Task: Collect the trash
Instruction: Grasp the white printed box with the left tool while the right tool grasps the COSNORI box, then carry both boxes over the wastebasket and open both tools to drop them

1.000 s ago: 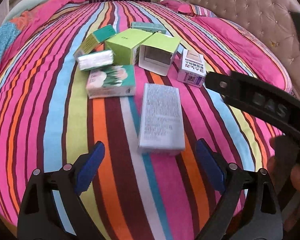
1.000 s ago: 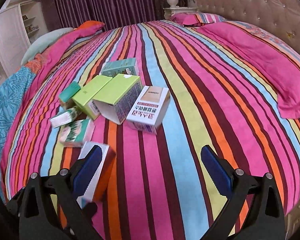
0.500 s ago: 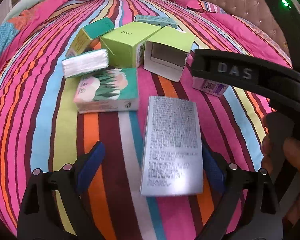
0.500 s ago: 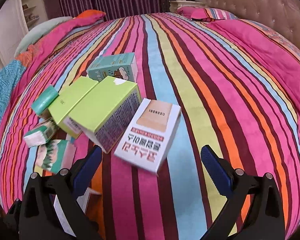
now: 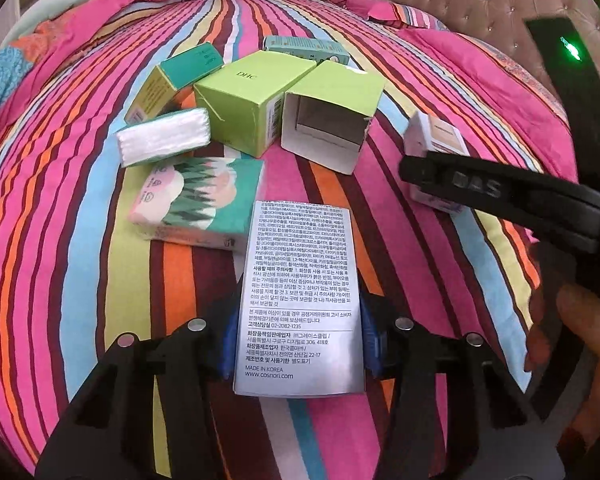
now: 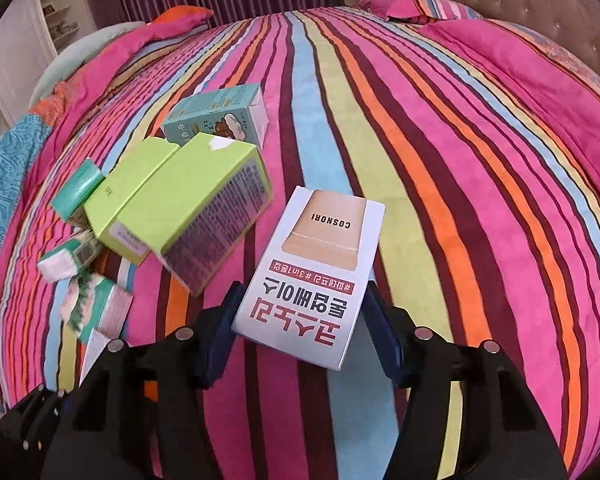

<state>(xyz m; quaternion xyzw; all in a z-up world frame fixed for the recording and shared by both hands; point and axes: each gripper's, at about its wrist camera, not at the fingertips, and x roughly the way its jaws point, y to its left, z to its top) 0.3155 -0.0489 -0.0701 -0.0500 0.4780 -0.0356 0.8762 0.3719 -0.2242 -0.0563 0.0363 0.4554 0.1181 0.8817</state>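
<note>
Several empty cartons lie on a striped bedspread (image 6: 440,168). My left gripper (image 5: 298,340) is shut on the near end of a grey box with small print (image 5: 300,280), its blue pads pressed against both long sides. My right gripper (image 6: 302,324) has its jaws closing, with its pads against the sides of a white COSNORI box (image 6: 320,256). In the left wrist view that white box (image 5: 432,136) sits at the right, partly behind one black finger (image 5: 480,188) of the right gripper. A person's hand (image 5: 572,328) holds that gripper.
Behind the held boxes lie a lime DHC box (image 5: 252,100), an open-ended lime box (image 5: 328,124), a teal box (image 5: 188,68), a mint box (image 6: 220,116), a white tissue pack (image 5: 164,140) and a forest-print pack (image 5: 196,200). A pink quilt (image 6: 540,92) covers the bed's right side.
Both grippers came forward and down over their boxes. Each went from wide open to closed against a box's sides: the left on the grey box, the right on the white one.
</note>
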